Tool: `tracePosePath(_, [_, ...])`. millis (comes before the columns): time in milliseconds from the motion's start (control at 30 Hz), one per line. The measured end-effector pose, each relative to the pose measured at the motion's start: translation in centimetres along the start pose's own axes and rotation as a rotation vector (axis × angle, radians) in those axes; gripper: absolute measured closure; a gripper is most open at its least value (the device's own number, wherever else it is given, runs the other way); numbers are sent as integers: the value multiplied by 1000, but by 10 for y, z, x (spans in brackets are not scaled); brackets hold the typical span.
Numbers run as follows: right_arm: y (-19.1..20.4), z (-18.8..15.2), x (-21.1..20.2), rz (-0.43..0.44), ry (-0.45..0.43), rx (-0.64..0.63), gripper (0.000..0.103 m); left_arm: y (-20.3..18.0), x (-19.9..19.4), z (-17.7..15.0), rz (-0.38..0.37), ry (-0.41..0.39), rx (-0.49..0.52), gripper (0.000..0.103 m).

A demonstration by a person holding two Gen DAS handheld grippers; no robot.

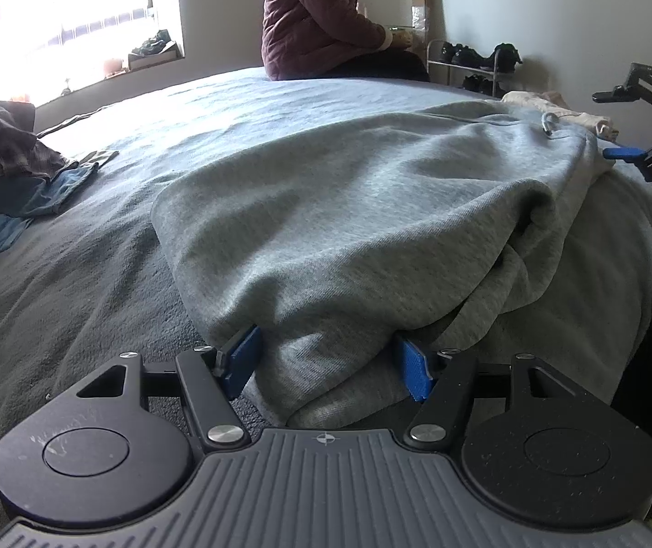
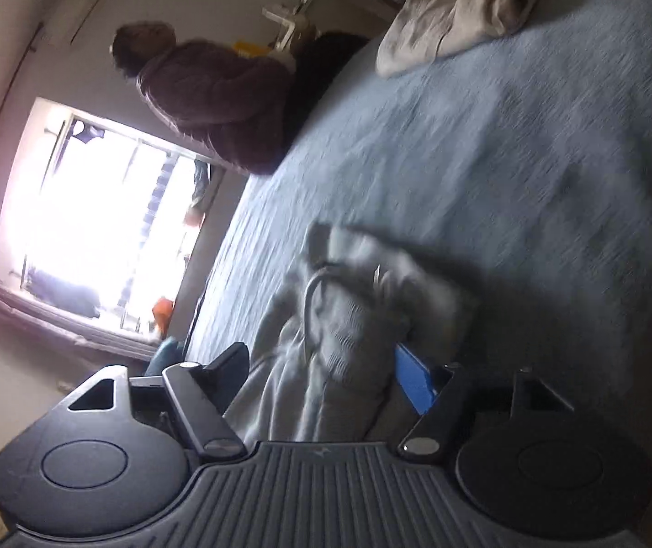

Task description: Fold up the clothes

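Note:
A grey hooded sweatshirt (image 1: pixel 362 210) lies folded over on the bed's blue-grey blanket (image 1: pixel 74 283). Its drawstring (image 1: pixel 549 124) shows near the far right end. My left gripper (image 1: pixel 326 363) is at the near edge of the sweatshirt. Its blue pads (image 1: pixel 241 356) stand apart, with a loose fold of grey cloth lying between them. My right gripper (image 1: pixel 616 124) hovers open at the sweatshirt's far right end. In the blurred right wrist view my right gripper (image 2: pixel 321 367) also stands open, with the sweatshirt (image 2: pixel 344 333) and its cord (image 2: pixel 310 292) slack between the fingers.
A person in a maroon quilted jacket (image 1: pixel 316 18) sits on the bed's far edge. A pile of dark and blue clothes (image 1: pixel 10 160) lies at the left. A beige garment (image 1: pixel 554 102) lies beyond the sweatshirt. A shoe rack (image 1: pixel 476 64) stands by the wall, and a bright window (image 1: pixel 74 9) is at the back left.

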State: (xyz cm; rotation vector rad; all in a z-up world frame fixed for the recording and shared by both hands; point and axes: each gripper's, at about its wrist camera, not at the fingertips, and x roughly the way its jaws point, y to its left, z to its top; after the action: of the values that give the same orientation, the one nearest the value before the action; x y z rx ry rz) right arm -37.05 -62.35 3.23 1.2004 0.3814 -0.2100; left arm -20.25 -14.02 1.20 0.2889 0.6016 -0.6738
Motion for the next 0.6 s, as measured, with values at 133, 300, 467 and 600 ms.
tracePosePath(133, [15, -4, 8, -55, 10, -54, 27, 0, 0, 0, 2, -3, -4, 39])
tracePosePath(300, [26, -4, 15, -78, -1, -67, 23, 0, 0, -1, -2, -9, -6, 39])
tracePosePath(467, [29, -3, 16, -122, -25, -98, 23, -1, 1, -1, -3, -14, -9, 39])
tracePosePath(600, [18, -1, 28, -137, 9, -51, 26, 0, 1, -1, -5, -15, -12, 39])
